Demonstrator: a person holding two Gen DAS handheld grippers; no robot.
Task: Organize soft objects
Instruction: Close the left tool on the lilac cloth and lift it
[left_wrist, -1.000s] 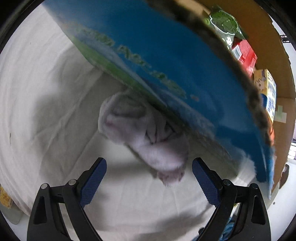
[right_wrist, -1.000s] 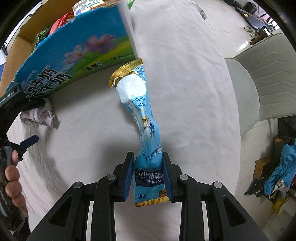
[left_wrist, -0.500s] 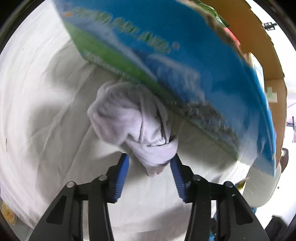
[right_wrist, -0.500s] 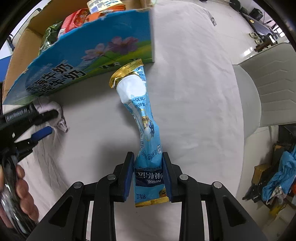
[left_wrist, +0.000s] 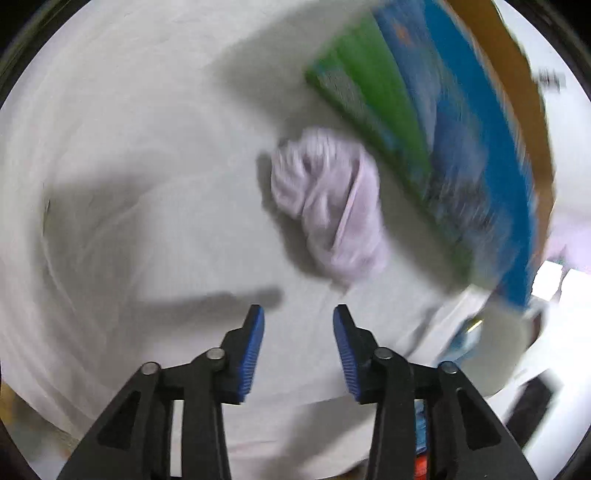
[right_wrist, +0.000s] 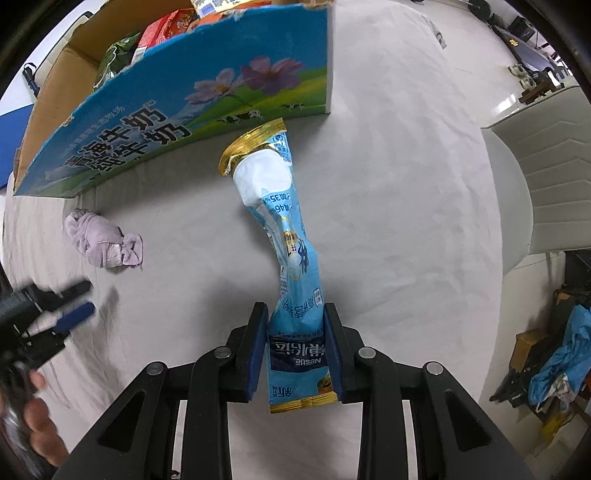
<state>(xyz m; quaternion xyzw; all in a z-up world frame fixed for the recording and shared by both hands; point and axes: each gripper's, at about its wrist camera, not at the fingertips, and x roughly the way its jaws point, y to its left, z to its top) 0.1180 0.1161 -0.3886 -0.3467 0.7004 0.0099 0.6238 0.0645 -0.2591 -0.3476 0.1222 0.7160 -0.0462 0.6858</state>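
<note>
The right tongs are closed on the lower end of a light blue milk powder pouch, which rises toward the centre of the frame, its gold top near the blue carton box. The left tongs stand open with nothing between the blue pads, at the bottom of the blurred left view. The lilac cloth bundle lies above them on the white-covered worktop, just beside the box's lower edge. Snack packets show inside the box.
</note>
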